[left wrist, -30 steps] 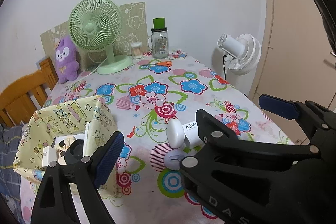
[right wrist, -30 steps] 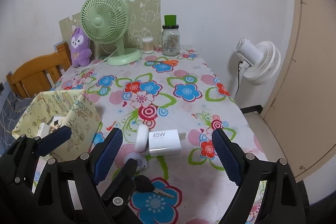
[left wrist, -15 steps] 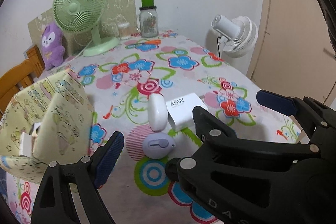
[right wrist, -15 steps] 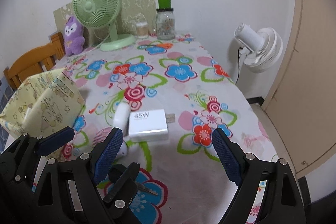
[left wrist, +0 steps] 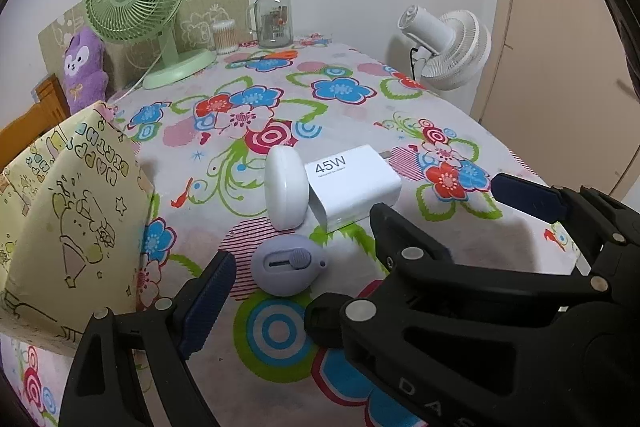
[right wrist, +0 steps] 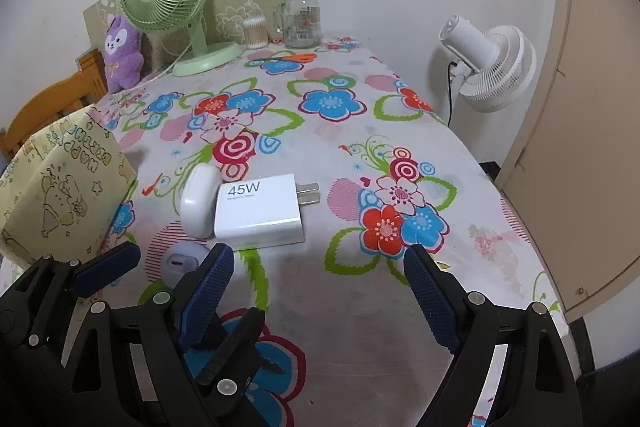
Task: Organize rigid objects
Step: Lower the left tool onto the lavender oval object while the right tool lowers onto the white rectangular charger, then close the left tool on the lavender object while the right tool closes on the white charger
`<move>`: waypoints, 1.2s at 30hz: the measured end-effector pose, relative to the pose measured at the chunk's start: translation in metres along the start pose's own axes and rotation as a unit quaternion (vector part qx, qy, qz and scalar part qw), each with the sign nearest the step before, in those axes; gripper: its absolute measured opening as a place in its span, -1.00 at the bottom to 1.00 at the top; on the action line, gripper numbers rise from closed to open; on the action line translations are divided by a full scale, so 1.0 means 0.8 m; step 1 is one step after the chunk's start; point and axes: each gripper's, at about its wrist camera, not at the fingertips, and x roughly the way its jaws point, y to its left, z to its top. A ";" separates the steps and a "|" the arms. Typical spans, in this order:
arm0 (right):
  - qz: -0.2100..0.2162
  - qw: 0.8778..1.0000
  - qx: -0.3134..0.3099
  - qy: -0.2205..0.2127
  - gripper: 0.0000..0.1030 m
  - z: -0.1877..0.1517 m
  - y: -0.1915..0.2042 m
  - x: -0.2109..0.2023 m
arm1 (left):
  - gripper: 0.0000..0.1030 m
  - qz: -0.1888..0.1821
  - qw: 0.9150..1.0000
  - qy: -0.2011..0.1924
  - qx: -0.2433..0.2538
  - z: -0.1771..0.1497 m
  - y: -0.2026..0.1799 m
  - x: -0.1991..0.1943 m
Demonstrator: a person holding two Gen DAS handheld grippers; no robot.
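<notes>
glossy white plastic charger [right wrist: 258, 213], matt printed tablecloth [right wrist: 352, 279]

Charger [right wrist: 258, 213] right of case [right wrist: 199, 203], box [right wrist: 60, 187] far left, cutter [left wrist: 286, 269] nearest

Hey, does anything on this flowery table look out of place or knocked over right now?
Nothing is spilled or broken. Three small items lie loose beside the yellow patterned fabric box: a white 45W charger block on its side, a white oval case leaning against it, and a lilac egg-shaped gadget.
</notes>
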 end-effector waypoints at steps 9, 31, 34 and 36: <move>0.000 1.000 -0.008 0.010 0.73 0.004 0.007 0.019 | 0.34 -0.007 0.999 0.029 -0.028 0.002 0.017 0.024; 0.052 0.998 -0.019 0.018 0.65 0.021 0.036 0.057 | -0.08 0.036 0.998 0.020 -0.043 0.008 0.049 0.031; 0.053 0.998 -0.007 0.030 0.19 0.022 0.032 0.064 | -0.08 0.036 0.998 0.020 -0.042 0.009 0.050 0.032; 0.047 0.998 -0.011 0.029 0.17 0.022 0.033 0.063 | -0.09 0.037 0.998 0.020 -0.043 0.009 0.050 0.032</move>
